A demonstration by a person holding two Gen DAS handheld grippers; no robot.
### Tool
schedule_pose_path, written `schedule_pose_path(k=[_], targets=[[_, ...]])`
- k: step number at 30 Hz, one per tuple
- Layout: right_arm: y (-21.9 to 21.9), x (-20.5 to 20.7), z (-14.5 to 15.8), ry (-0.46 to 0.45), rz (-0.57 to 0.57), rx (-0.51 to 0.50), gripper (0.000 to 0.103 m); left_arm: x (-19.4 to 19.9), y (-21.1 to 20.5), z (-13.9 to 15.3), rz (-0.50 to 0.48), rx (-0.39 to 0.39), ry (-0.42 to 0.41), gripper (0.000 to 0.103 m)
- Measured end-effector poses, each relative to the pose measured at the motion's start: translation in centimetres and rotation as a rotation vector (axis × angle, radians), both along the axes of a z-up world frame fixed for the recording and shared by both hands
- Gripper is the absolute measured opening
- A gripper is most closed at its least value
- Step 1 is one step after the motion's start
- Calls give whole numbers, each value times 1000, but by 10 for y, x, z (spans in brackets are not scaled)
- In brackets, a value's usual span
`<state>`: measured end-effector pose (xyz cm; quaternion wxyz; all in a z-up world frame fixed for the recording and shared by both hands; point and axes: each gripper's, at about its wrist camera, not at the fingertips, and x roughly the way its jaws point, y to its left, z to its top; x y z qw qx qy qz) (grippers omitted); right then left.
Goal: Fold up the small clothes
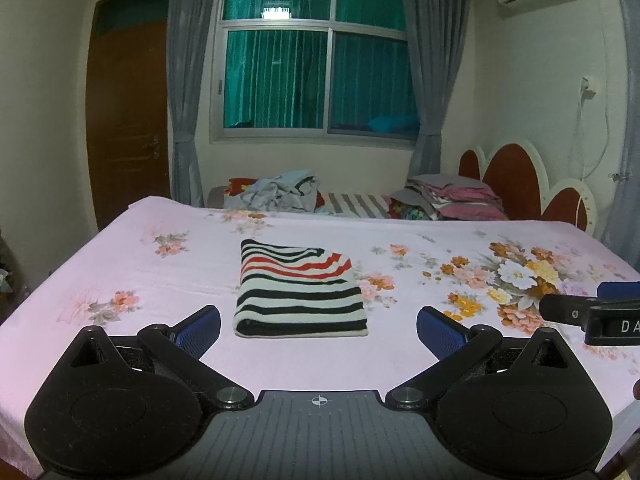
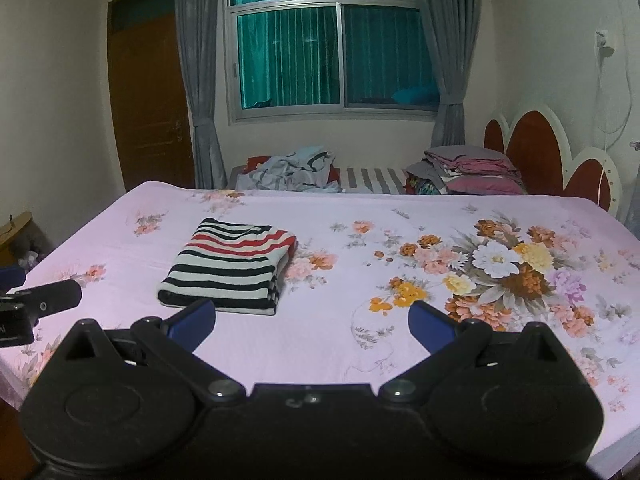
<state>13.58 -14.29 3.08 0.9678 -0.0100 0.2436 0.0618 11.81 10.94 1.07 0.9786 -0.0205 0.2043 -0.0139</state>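
A small striped garment, black, white and red, lies folded into a neat rectangle on the pink floral bedsheet. It also shows in the right wrist view. My left gripper is open and empty, hovering just in front of the garment's near edge. My right gripper is open and empty, to the right of the garment and a little nearer than it. Part of the right gripper shows at the right edge of the left wrist view.
A crumpled heap of grey and blue clothes and a stack of folded pink and grey bedding lie beyond the bed's far edge. A red and white headboard stands at the right. A wooden door is at the left.
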Motion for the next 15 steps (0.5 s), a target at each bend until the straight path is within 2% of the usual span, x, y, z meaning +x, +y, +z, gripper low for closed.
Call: schedule_pose_path(k=[15], targets=[[3, -3, 1, -5, 5, -4, 103, -3, -2, 3, -4, 9, -5, 103]])
